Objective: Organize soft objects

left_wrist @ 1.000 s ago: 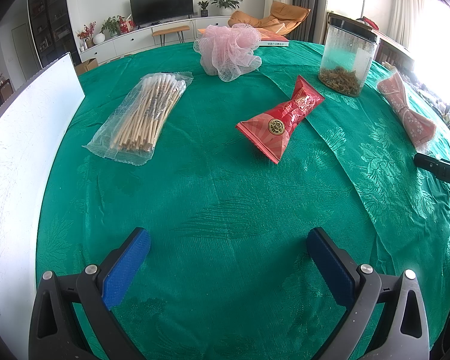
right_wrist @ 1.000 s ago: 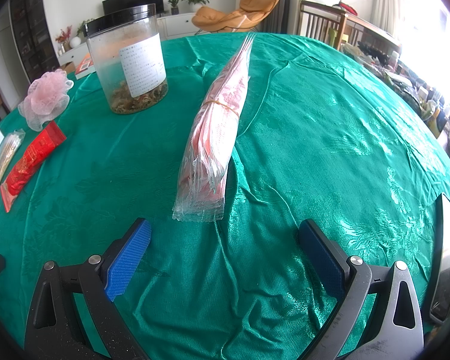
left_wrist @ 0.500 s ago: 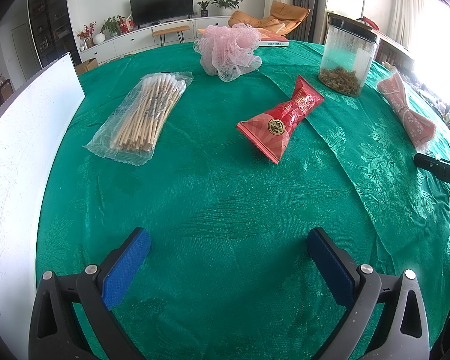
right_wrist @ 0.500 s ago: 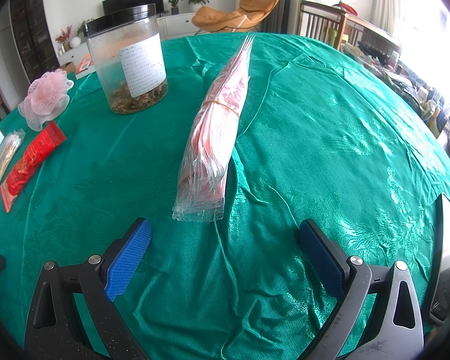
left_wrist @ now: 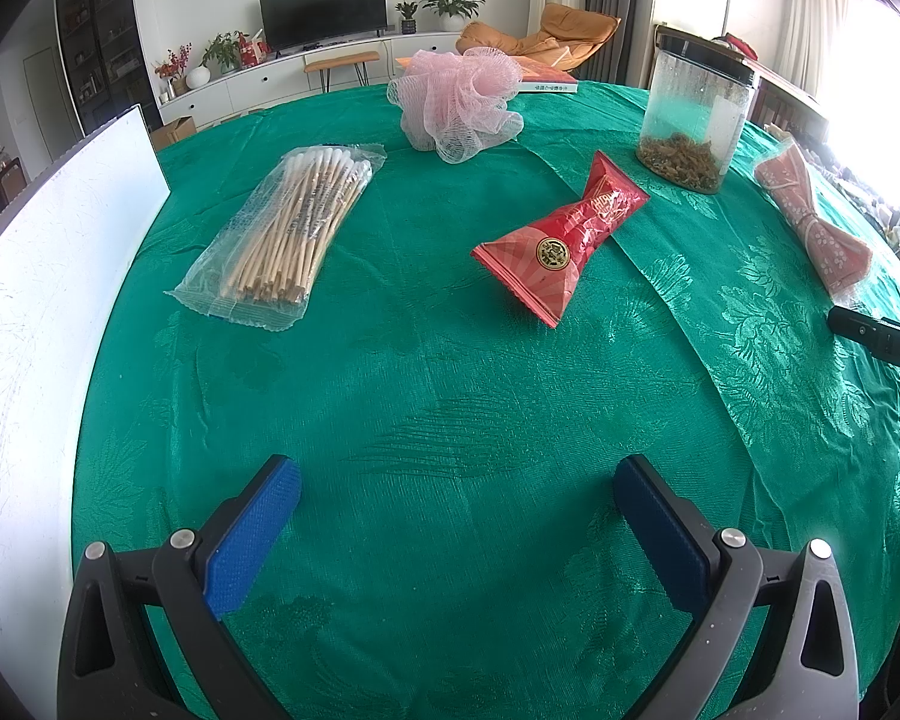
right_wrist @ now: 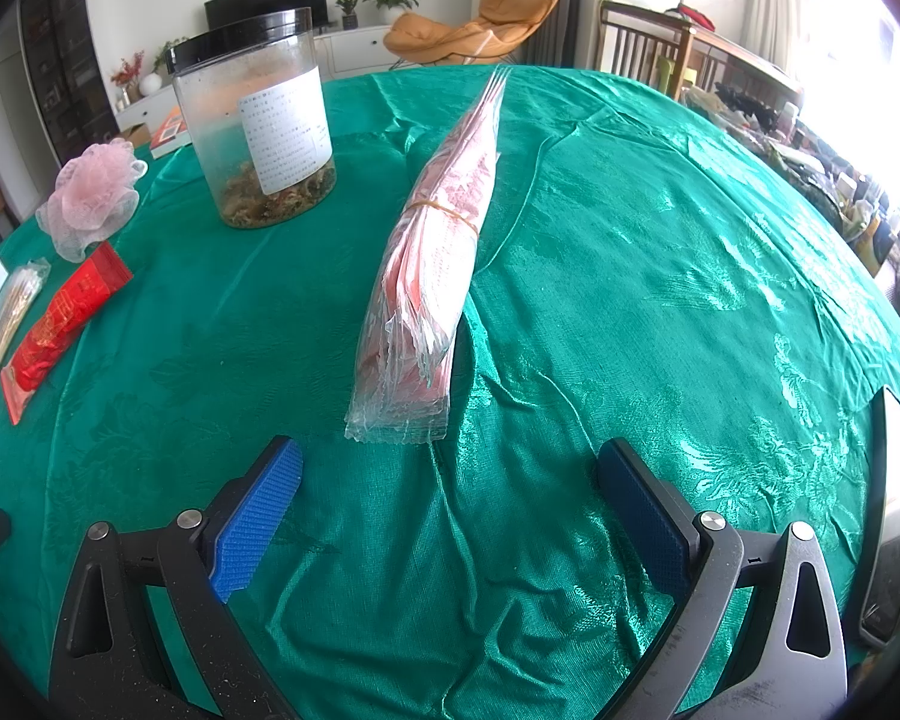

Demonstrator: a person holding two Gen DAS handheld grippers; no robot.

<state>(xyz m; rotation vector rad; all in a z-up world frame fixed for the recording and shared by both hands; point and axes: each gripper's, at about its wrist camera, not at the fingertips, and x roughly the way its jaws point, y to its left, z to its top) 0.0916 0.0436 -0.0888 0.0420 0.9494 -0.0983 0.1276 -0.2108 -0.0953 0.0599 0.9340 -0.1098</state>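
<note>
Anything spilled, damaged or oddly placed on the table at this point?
Nothing spilled or damaged. The tablecloth is creased, most beside the banded pink packet bundle. The jar stands upright with its lid on. Left gripper and right gripper are open, holding nothing.

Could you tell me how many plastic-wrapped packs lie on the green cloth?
3: the cotton swab pack on the left, the red snack packet mid-table, and the pink banded bundle ahead of the right tool.

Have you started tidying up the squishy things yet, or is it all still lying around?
Nothing looks tidied yet. Both the left gripper and right gripper are open and empty. The pink mesh pouf, red packet, cotton swab bag and pink banded bundle all lie scattered on the green tablecloth.
</note>
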